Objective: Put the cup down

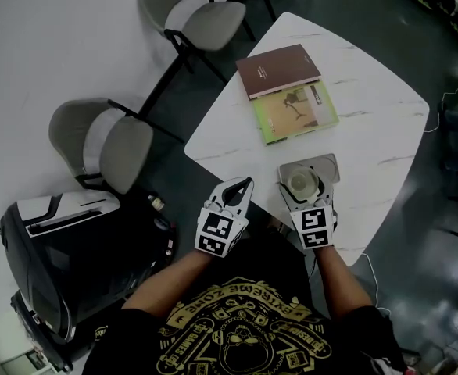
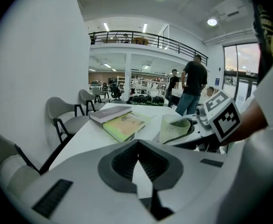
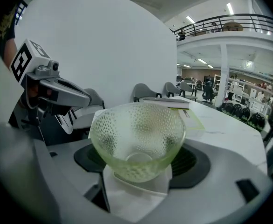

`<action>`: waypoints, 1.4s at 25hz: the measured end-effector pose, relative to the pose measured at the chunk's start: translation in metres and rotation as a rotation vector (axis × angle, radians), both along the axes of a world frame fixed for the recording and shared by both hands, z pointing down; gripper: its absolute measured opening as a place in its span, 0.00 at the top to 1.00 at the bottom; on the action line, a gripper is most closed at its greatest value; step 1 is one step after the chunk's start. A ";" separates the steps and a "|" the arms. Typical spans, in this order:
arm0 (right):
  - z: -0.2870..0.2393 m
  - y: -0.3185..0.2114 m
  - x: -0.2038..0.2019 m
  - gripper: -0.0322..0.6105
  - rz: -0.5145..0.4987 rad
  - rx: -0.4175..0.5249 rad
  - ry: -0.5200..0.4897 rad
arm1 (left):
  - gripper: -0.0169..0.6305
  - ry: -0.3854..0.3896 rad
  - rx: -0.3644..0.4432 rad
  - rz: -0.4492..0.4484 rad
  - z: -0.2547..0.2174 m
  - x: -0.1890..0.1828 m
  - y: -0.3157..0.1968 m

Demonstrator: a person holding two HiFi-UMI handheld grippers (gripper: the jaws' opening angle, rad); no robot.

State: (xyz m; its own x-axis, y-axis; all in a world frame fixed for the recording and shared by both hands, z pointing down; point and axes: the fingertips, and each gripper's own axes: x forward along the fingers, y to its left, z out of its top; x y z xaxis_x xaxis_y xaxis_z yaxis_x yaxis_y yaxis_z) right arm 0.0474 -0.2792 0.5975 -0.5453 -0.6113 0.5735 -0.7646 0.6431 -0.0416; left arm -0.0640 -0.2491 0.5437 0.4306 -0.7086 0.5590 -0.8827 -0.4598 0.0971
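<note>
Lower middle of the head view: both my grippers are over the near corner of the white table (image 1: 370,123), side by side and slightly apart.
Right gripper (image 1: 308,170): its jaws are closed around a cup, one dark pad on each side of it.
Cup (image 3: 136,139): pale green glass with a dimpled wall, upright, mouth open to the top, empty inside. It is at the near table corner, lower right of the books. I cannot tell if its base touches the table top.
Left gripper (image 1: 245,184): narrow, the two jaws meet at their tips and nothing is between them. It points to the table edge, at the left of the cup.
Brown book (image 1: 278,70): flat on the table, upper middle of the head view.
Green book (image 1: 295,112): flat, just below the brown book; their edges touch or overlap a little.
Grey chairs (image 1: 104,143): two, at the left side of the table, on the dark floor.
Standing person (image 2: 194,83): dark shirt, far behind the table in the left gripper view, back to the camera.
</note>
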 end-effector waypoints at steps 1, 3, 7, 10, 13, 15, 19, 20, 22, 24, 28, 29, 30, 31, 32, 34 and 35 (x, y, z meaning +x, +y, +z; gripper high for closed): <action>0.004 -0.002 -0.001 0.36 -0.003 -0.004 0.003 | 0.96 -0.002 -0.006 -0.001 0.002 0.000 -0.001; 0.010 -0.005 -0.002 0.37 -0.009 -0.005 0.007 | 0.97 -0.004 -0.018 -0.003 0.006 -0.001 -0.002; 0.020 -0.010 -0.007 0.36 -0.025 -0.002 0.010 | 0.97 -0.007 -0.036 0.001 0.013 -0.002 -0.003; 0.026 -0.012 -0.009 0.36 -0.024 -0.004 0.007 | 0.97 -0.013 -0.044 0.006 0.015 -0.003 -0.002; 0.030 -0.012 -0.010 0.36 -0.016 -0.005 0.005 | 0.96 -0.014 -0.047 0.011 0.016 -0.006 -0.002; 0.033 -0.011 -0.011 0.36 -0.013 -0.002 0.006 | 0.97 -0.014 -0.050 0.016 0.017 -0.008 -0.001; 0.035 -0.011 -0.016 0.36 -0.014 0.005 0.002 | 0.97 -0.014 -0.046 0.020 0.017 -0.015 0.002; 0.035 -0.011 -0.015 0.36 -0.013 0.004 0.002 | 0.96 -0.012 -0.044 0.020 0.017 -0.015 0.002; 0.036 -0.010 -0.013 0.36 -0.009 0.000 0.003 | 0.97 -0.005 -0.039 0.023 0.016 -0.015 0.003; 0.037 -0.009 -0.013 0.36 -0.006 -0.006 0.004 | 0.96 0.004 -0.039 0.023 0.016 -0.018 0.005; 0.036 -0.006 -0.013 0.35 0.003 -0.026 -0.012 | 0.97 0.023 -0.024 0.024 0.010 -0.021 0.008; 0.035 -0.005 -0.011 0.33 0.011 -0.031 -0.016 | 0.96 0.031 -0.019 0.026 0.008 -0.021 0.009; 0.033 -0.003 -0.009 0.33 0.020 -0.036 -0.018 | 0.97 0.038 -0.013 0.028 0.006 -0.021 0.010; 0.031 -0.001 -0.007 0.32 0.031 -0.039 -0.018 | 0.96 0.045 -0.007 0.030 0.003 -0.021 0.011; 0.029 0.001 -0.005 0.32 0.042 -0.041 -0.015 | 0.96 0.052 0.000 0.033 0.001 -0.022 0.011; 0.025 0.009 0.001 0.32 0.065 -0.044 -0.005 | 0.97 0.066 0.015 0.039 -0.005 -0.021 0.013; 0.024 0.014 0.006 0.32 0.078 -0.046 -0.001 | 0.96 0.075 0.024 0.043 -0.007 -0.020 0.014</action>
